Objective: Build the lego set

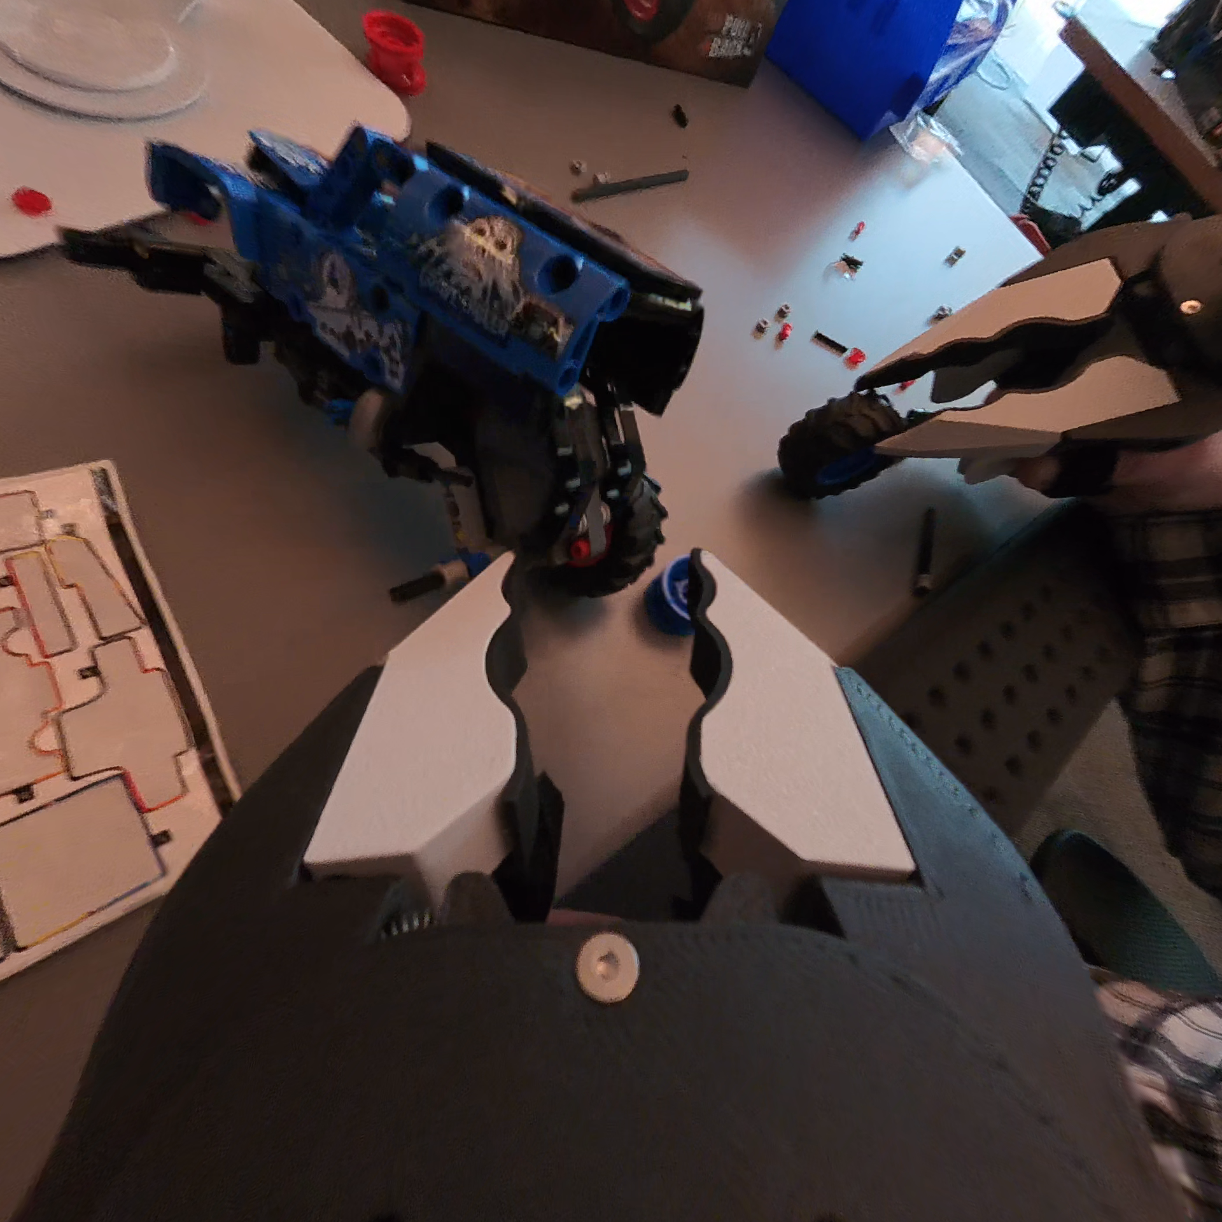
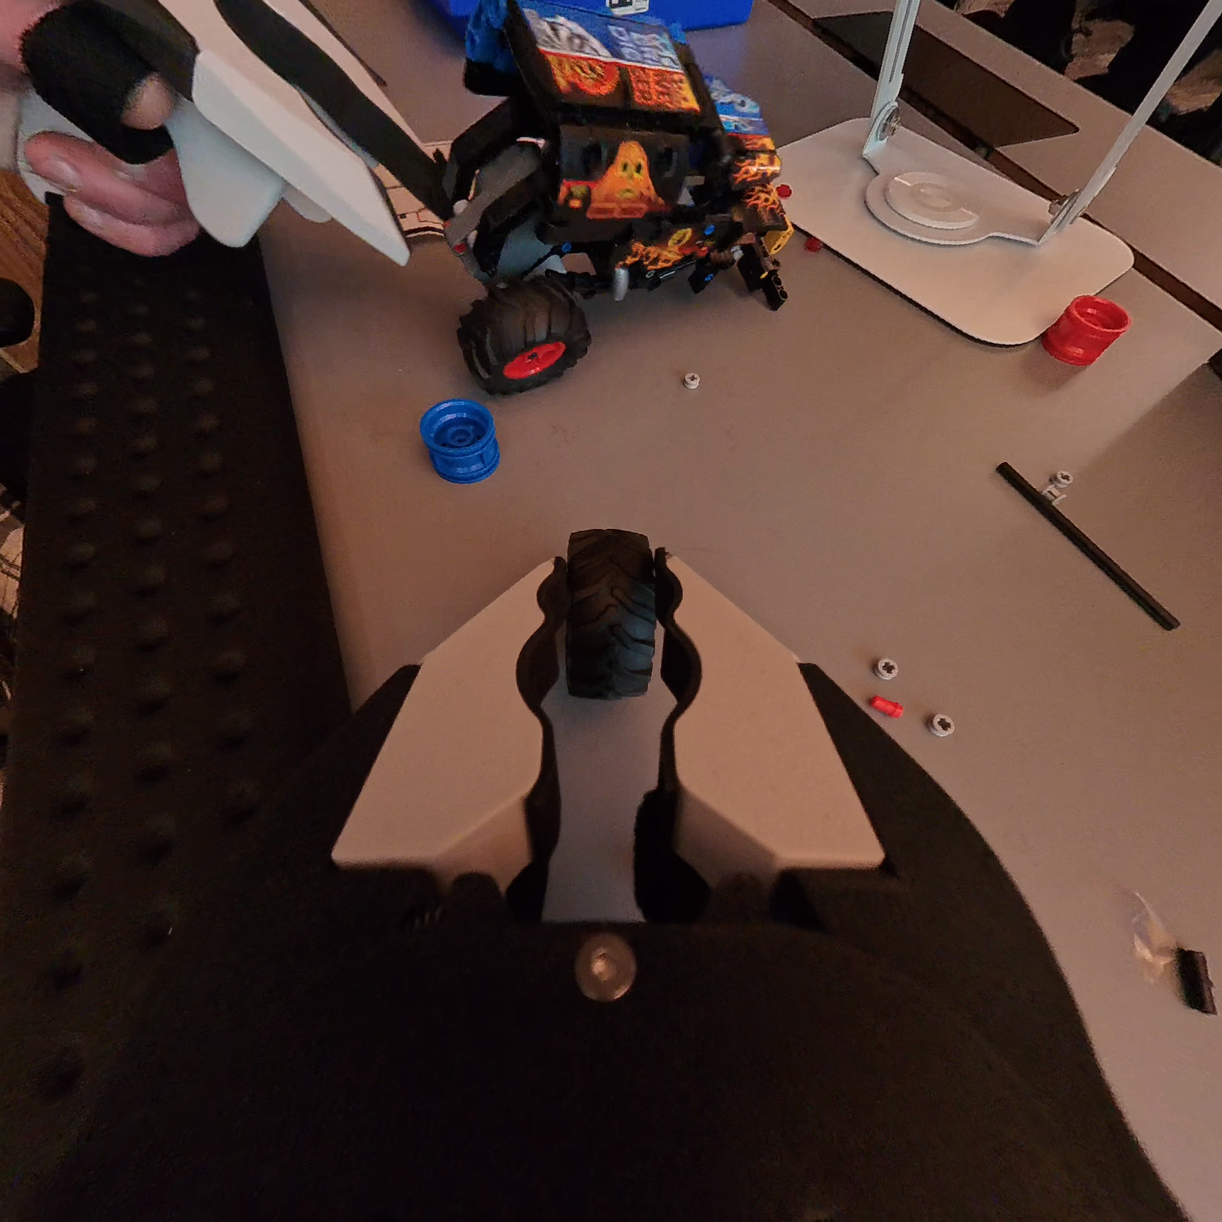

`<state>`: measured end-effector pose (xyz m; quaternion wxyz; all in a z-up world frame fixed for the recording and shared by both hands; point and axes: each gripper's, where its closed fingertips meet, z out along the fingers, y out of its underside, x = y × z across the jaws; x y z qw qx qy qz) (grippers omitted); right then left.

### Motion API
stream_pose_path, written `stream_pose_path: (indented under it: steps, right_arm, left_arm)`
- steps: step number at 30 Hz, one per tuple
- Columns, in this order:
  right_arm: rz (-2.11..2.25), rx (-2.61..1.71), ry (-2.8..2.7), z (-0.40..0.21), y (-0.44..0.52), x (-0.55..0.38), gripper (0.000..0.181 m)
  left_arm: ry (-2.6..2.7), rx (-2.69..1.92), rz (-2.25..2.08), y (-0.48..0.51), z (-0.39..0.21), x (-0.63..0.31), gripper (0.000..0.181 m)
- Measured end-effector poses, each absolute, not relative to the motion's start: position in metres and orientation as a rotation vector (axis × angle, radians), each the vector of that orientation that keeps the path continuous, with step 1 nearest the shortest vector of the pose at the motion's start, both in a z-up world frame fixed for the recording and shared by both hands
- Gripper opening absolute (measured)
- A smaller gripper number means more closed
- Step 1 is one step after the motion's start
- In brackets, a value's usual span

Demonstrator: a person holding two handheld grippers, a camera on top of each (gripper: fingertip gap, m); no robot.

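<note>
Left gripper point(image 1: 602, 575): jaws wide, empty, the half-built truck point(image 1: 423, 297) just ahead, tilted on one fitted wheel point(image 2: 526, 334). A loose blue rim point(image 2: 459, 440) lies beside its right fingertip. Right gripper point(image 2: 608, 562): narrowed onto a black tyre point(image 2: 608, 611) on a blue rim, well short of the truck. Body largely done; remaining wheels, a red rim point(image 2: 1084, 329) and scattered pins point(image 2: 886, 668) still unfitted.

printed box point(image 1: 694, 33), stickered truck point(image 1: 423, 278), lettering perhaps too blurred
</note>
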<state>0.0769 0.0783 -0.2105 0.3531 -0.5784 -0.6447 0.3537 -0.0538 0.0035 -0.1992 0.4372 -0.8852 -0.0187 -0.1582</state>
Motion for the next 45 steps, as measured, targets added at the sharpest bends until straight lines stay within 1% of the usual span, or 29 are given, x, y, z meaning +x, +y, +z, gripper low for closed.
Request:
stream_pose_path:
  steps: [1, 2, 6, 8, 10, 11, 12, 13, 17, 18, 19, 22, 24, 25, 28, 31, 32, 34, 35, 36, 38, 42, 45]
  right_arm:
    - [0.918, -1.497, -1.669, -0.211, 0.078, 0.077, 0.025]
    - [0.918, -1.499, -1.669, -0.211, 0.078, 0.077, 0.025]
    - [0.918, -1.512, -1.662, -0.213, 0.080, 0.076, 0.025]
    - [0.919, -1.520, -1.664, -0.214, 0.081, 0.077, 0.025]
    - [0.918, -1.527, -1.668, -0.216, 0.081, 0.076, 0.026]
    - [0.917, -1.530, -1.671, -0.217, 0.082, 0.076, 0.026]
    - [0.916, -1.532, -1.673, -0.218, 0.082, 0.076, 0.026]
    - [0.915, -1.534, -1.675, -0.218, 0.082, 0.076, 0.026]
    - [0.924, -1.547, -1.669, -0.219, 0.083, 0.076, 0.026]
    - [0.924, -1.551, -1.668, -0.220, 0.083, 0.077, 0.026]
    - [0.923, -1.554, -1.668, -0.220, 0.083, 0.077, 0.026]
    - [0.921, -1.562, -1.674, -0.222, 0.084, 0.076, 0.026]
    - [0.922, -1.564, -1.679, -0.223, 0.083, 0.076, 0.026]
    - [0.923, -1.566, -1.681, -0.224, 0.083, 0.076, 0.027]
    - [0.924, -1.549, -1.701, -0.225, 0.080, 0.075, 0.027]
    - [0.920, -1.530, -1.720, -0.226, 0.078, 0.074, 0.027]
    - [0.923, -1.529, -1.723, -0.226, 0.077, 0.074, 0.027]
    - [0.933, -1.534, -1.722, -0.226, 0.077, 0.074, 0.027]
    - [0.940, -1.538, -1.721, -0.226, 0.077, 0.075, 0.027]
    - [0.946, -1.542, -1.718, -0.226, 0.077, 0.075, 0.027]
    - [0.953, -1.548, -1.715, -0.226, 0.078, 0.075, 0.027]
    - [0.959, -1.560, -1.709, -0.227, 0.079, 0.076, 0.028]
    - [0.962, -1.569, -1.705, -0.228, 0.081, 0.076, 0.028]
  left_arm:
    - [-0.037, -2.212, -0.417, 0.003, -0.201, -0.045, 0.045]
    - [-0.007, -2.223, -0.470, 0.000, -0.204, -0.033, 0.031]
    - [0.095, -2.265, -0.409, 0.005, -0.222, -0.016, 0.033]
    - [0.095, -2.246, -0.423, 0.012, -0.218, -0.017, 0.030]
    - [0.148, -2.240, -0.298, 0.017, -0.217, -0.029, 0.023]
    - [0.155, -2.243, -0.287, 0.018, -0.216, -0.032, 0.030]
    - [0.161, -2.240, -0.294, 0.018, -0.213, -0.033, 0.041]
    - [0.167, -2.243, -0.286, 0.019, -0.213, -0.037, 0.046]
    - [0.328, -2.239, -0.325, 0.008, -0.210, -0.026, 0.048]
    - [0.426, -2.221, -0.303, 0.001, -0.205, -0.022, 0.052]
    - [0.531, -2.192, -0.259, -0.007, -0.197, -0.020, 0.060]
    - [0.839, -2.015, 0.068, -0.017, -0.158, -0.037, 0.080]
    - [1.028, -1.927, 0.359, -0.014, -0.136, -0.068, 0.086]
    - [1.119, -1.902, 0.468, -0.011, -0.131, -0.085, 0.092]
    - [1.315, -1.928, 0.640, 0.003, -0.137, -0.134, 0.113]
    - [1.523, -1.917, 0.762, 0.019, -0.161, -0.167, 0.120]
    - [1.580, -1.893, 0.788, 0.024, -0.168, -0.171, 0.121]
    - [1.679, -1.814, 0.792, 0.034, -0.183, -0.169, 0.115]
    - [1.715, -1.772, 0.771, 0.037, -0.189, -0.164, 0.107]
    - [1.739, -1.706, 0.745, 0.041, -0.191, -0.157, 0.093]
    - [1.771, -1.666, 0.666, 0.044, -0.201, -0.150, 0.078]
    - [1.758, -1.656, 0.617, 0.051, -0.201, -0.143, 0.077]
    - [1.737, -1.752, 0.562, 0.050, -0.200, -0.132, 0.076]
